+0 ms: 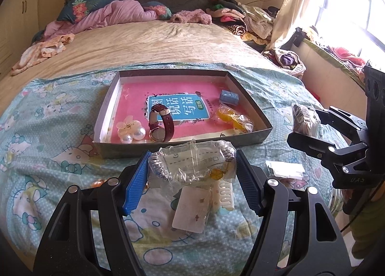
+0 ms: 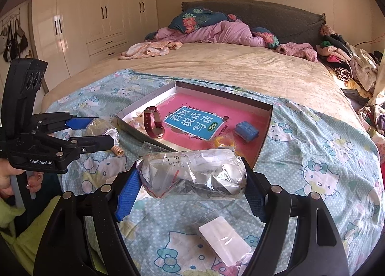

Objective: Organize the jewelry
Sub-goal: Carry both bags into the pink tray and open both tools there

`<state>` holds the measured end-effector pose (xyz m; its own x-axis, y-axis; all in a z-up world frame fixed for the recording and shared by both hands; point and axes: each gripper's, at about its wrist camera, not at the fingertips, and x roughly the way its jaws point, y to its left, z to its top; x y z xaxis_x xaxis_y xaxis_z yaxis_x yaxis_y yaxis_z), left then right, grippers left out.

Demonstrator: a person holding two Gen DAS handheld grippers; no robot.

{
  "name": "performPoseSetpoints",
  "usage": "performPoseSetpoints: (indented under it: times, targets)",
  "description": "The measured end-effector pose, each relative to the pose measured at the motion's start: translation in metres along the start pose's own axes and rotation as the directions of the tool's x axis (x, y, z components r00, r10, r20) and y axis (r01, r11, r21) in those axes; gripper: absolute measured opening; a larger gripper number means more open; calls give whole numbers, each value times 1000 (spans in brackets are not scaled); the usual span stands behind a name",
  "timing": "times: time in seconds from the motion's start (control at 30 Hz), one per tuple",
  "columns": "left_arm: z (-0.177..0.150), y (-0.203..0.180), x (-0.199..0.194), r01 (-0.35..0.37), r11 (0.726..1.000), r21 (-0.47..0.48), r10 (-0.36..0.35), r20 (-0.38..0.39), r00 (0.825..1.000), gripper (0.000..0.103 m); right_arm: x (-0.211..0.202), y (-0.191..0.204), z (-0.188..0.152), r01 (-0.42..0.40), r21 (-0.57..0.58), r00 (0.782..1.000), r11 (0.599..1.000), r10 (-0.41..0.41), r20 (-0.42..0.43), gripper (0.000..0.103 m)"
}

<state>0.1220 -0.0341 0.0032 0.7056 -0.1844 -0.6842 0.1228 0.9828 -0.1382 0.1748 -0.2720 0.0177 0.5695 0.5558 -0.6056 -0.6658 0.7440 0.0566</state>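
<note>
A shallow grey box [image 1: 250, 105] [image 2: 266, 131] with a pink book inside lies on the Hello Kitty blanket. It holds a maroon watch [image 1: 161, 124] [image 2: 154, 125], a pearl hair clip [image 1: 131, 130], a small blue box [image 1: 229, 96] [image 2: 246, 131] and a yellow bagged item [image 1: 234, 118]. My left gripper [image 1: 192, 170] [image 2: 96, 129] is shut on a clear bag with a silver bracelet [image 1: 192, 164], just before the box's near wall. My right gripper [image 2: 192, 179] [image 1: 304, 126] is shut on a clear bag of jewelry and paper [image 2: 192, 175], above the blanket.
On the blanket near me lie an earring card [image 1: 192, 211], a white comb [image 1: 225, 193], a small white packet [image 1: 286, 169] [image 2: 225, 240] and a coiled hair tie [image 2: 117, 149]. Quilts and clothes are piled at the bed's head and right side; wardrobes stand on the left.
</note>
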Motion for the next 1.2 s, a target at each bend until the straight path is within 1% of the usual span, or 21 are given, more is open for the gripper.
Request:
performPoseSetpoints:
  times: [0.3,0.63,1.0,1.2]
  targets:
    - [11,-5,21,6,1000,19,-6,-22,1000,61,4,-13,12,14,11,1000,1000,-14,24,75]
    - [23,-3,44,9,1000,27,-8,-50,999,61,16,-27,24,39,25,999,999,-40,31,75]
    - [31,6,70,13,1000,12,-12,-83,996,61,37,-44,32,66,36,998,997,-66,6,75]
    - [35,12,86,9,1000,3,-8,-102,995,61,54,-51,33,67,40,998,997,-66,-18,75]
